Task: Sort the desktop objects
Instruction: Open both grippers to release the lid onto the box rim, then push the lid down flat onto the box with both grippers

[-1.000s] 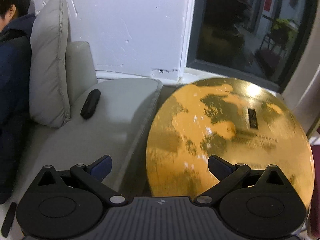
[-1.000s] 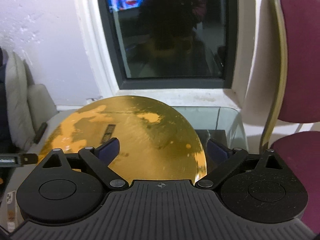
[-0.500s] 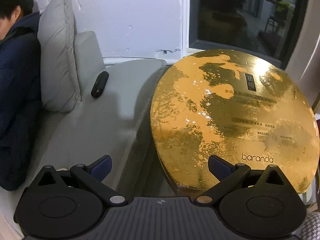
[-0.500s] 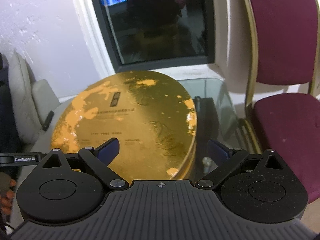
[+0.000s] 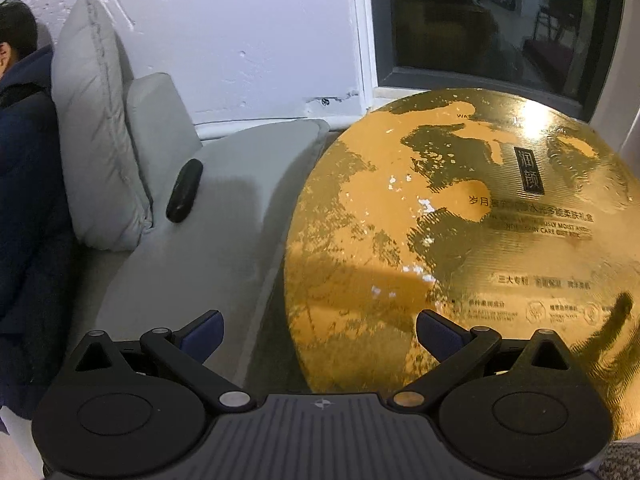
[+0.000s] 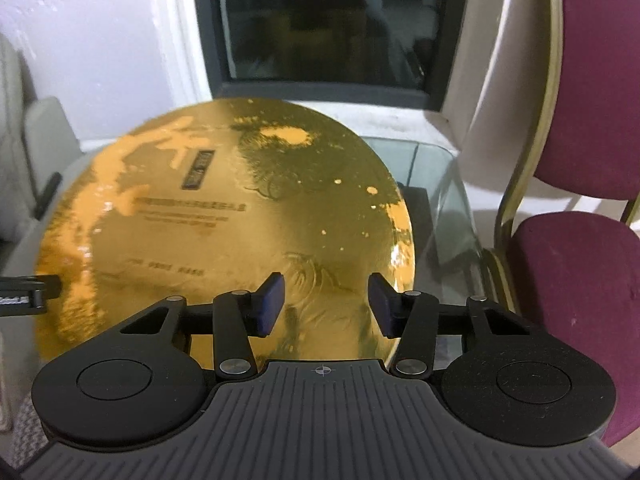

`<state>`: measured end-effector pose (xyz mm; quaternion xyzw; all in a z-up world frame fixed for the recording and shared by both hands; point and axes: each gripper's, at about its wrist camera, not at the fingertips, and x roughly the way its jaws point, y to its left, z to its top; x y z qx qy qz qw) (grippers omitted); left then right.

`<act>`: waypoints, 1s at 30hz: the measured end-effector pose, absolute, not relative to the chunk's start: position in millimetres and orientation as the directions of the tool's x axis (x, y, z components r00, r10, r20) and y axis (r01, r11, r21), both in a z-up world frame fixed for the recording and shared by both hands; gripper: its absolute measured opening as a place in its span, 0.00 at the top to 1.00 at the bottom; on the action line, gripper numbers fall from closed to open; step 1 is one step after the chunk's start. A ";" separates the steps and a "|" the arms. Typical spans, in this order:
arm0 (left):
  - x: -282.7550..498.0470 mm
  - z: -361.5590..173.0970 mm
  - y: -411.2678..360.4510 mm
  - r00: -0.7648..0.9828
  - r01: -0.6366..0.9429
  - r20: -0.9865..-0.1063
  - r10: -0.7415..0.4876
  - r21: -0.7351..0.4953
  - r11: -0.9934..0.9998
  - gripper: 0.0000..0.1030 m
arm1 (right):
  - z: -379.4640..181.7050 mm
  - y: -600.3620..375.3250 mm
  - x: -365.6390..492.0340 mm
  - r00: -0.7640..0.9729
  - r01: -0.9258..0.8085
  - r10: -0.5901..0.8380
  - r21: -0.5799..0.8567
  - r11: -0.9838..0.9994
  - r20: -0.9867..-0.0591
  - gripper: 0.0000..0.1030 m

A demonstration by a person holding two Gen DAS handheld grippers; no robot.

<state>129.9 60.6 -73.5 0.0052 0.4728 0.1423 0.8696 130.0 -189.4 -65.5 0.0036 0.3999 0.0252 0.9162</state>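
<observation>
A round gold box lid (image 5: 460,240) is lying flat, filling most of both views; its surface is showing a brushed metallic sheen with mottled orange and darker olive patches, small white flecks, a narrow dark vertical label (image 5: 529,170) with pale characters, and several lines of fine print beneath (mostly too small to read). It is sitting on a glass table (image 6: 440,184), whose bare edge is showing to its right in the right wrist view, below a dark window (image 6: 320,20) in a white wall. The left gripper (image 5: 318,334) is hovering over the lid's near left edge with its blue pads spread wide, nothing between them. The right gripper (image 6: 326,306) is hanging over the lid's near right part; its jaws have just been closing and are now standing narrow, a gap remaining, gripping nothing. A grey sofa (image 5: 208,240) is sitting just beside the lid on the left, carrying a grey cushion (image 5: 96,128) and a small black oblong object (image 5: 184,190). A maroon chair (image 6: 580,240) is standing to the right.
</observation>
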 end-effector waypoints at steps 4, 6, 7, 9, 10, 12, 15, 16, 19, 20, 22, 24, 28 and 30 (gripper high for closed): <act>140.7 -79.3 61.8 0.507 -0.233 -0.829 0.235 0.130 0.964 0.00 | -71.7 -187.3 145.4 0.661 -0.041 0.041 0.018 0.999 -0.750 0.49; 145.9 -79.0 62.7 0.513 -0.228 -0.829 0.225 0.121 0.966 0.00 | -73.5 -186.4 152.4 0.656 -0.044 0.040 0.014 0.999 -0.753 0.48; 148.8 -78.8 63.0 0.515 -0.225 -0.828 0.221 0.118 0.967 0.00 | -73.7 -185.9 155.5 0.657 -0.046 0.040 0.013 0.999 -0.753 0.48; 155.6 -78.2 63.7 0.518 -0.220 -0.829 0.213 0.112 0.969 0.00 | -73.4 -184.2 163.0 0.657 -0.050 0.043 0.013 0.999 -0.753 0.47; 159.3 -78.1 64.3 0.518 -0.220 -0.829 0.210 0.108 0.969 0.00 | -73.1 -183.4 166.9 0.657 -0.051 0.044 0.014 0.999 -0.753 0.47; 166.4 -77.5 65.3 0.520 -0.220 -0.829 0.205 0.102 0.970 0.00 | -71.7 -181.3 175.5 0.657 -0.057 0.048 0.013 0.998 -0.753 0.47; 177.5 -77.4 66.8 0.528 -0.219 -0.825 0.202 0.097 0.971 0.00 | -70.2 -177.2 189.9 0.659 -0.070 0.049 0.004 0.998 -0.751 0.46; 181.2 -77.1 67.3 0.526 -0.217 -0.827 0.199 0.096 0.972 0.00 | -69.6 -175.9 195.1 0.659 -0.075 0.050 0.000 0.997 -0.751 0.44; 187.9 -72.7 68.8 0.525 -0.212 -0.825 0.207 0.109 0.971 0.01 | -64.2 -173.0 208.3 0.654 -0.081 0.057 0.005 0.997 -0.755 0.43; 188.2 -70.2 69.7 0.532 -0.211 -0.820 0.211 0.113 0.971 0.01 | -61.5 -172.3 212.0 0.651 -0.081 0.061 0.011 0.997 -0.756 0.43; 190.8 -67.1 73.5 0.542 -0.218 -0.810 0.222 0.119 0.969 0.01 | -53.9 -172.6 213.9 0.669 -0.085 0.079 0.030 0.996 -0.739 0.43; 196.8 -67.9 79.3 0.539 -0.236 -0.806 0.243 0.132 0.963 0.01 | -49.0 -172.2 217.5 0.682 -0.083 0.085 0.038 0.996 -0.726 0.43; 211.2 -73.0 91.0 0.524 -0.271 -0.808 0.270 0.142 0.952 0.00 | -51.6 -166.0 235.8 0.672 -0.089 0.088 0.039 0.995 -0.735 0.48; 215.0 -72.7 94.8 0.529 -0.281 -0.804 0.273 0.138 0.950 0.00 | -54.7 -160.5 244.6 0.666 -0.097 0.090 0.034 0.995 -0.741 0.48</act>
